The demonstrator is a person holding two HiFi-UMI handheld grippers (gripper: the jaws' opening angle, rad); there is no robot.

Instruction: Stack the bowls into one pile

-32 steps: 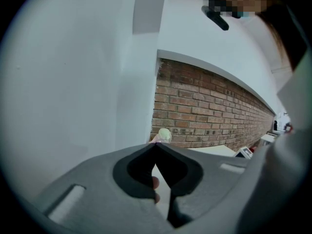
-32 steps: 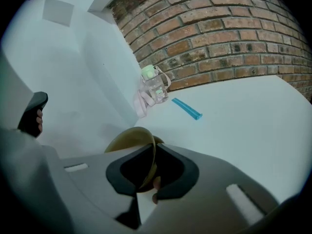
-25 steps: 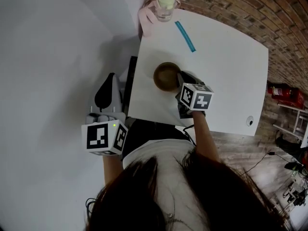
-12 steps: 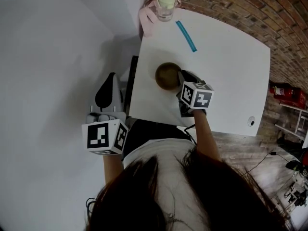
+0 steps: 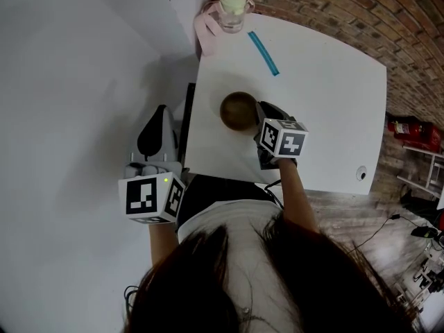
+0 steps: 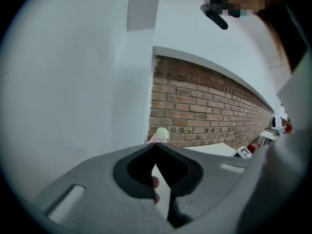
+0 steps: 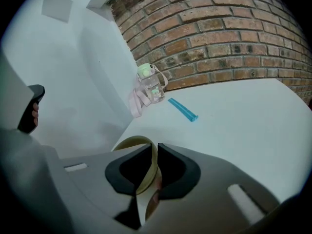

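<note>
Right gripper [image 7: 155, 148]: jaws clamped on the near-right rim of the bowl [image 5: 237, 111], its wall pinched between them.
Left gripper [image 6: 156, 145]: jaws together with nothing between them; held off the table [image 5: 326, 109], beyond its left edge.
Bowl: brown-beige, upright, near the table's left edge, about midway between the near and far edges. Whether it rests on the top or is lifted, and whether others nest inside it, cannot be told.
Bearing: the bowl lies ahead and left of the right gripper. It is round, so there is no long axis. The right hand is the nearer.
Other bowls: none in view; the pile is probably complete.
Open room: bare table to the right of the bowl and beyond it; the left edge is close.
Far left corner: bottle [image 5: 234, 9] with a pale lid and pink strap.
Beside the bottle: blue stick [image 5: 263, 53], well apart from the bowl.
</note>
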